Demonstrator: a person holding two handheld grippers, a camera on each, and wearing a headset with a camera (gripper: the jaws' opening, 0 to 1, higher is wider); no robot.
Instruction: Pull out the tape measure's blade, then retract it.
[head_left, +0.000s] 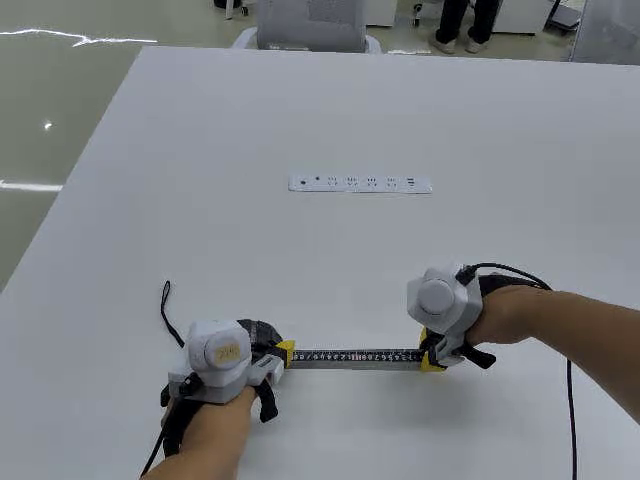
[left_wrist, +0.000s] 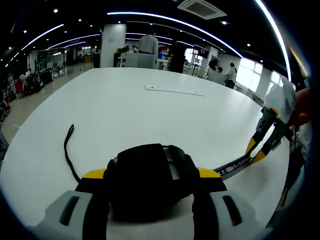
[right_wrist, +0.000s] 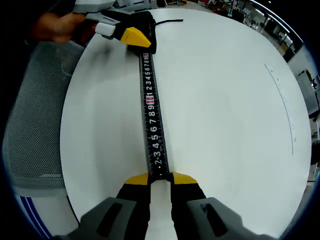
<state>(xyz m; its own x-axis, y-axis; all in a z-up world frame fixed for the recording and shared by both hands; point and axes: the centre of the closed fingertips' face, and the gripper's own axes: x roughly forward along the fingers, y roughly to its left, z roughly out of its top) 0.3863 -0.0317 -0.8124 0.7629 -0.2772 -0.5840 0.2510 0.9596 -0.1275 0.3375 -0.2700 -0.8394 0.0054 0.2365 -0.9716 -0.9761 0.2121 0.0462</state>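
Both clamped, left hand-held gripper (left_wrist: 151, 173) on tape measure (head_left: 262, 333), right hand-held gripper (right_wrist: 160, 179) on blade (right_wrist: 150, 110), tip hidden

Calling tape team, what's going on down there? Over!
Left tool shut on tape measure case. Right tool shut on blade, pulled out flat across table. Power strip far off, not in the way.

white table (head_left: 420, 120) | grey chair (head_left: 310, 25) | glossy floor (head_left: 50, 90)

The left gripper (head_left: 284, 353) and right gripper (head_left: 432, 361) are pale grey with yellow-tipped jaws.
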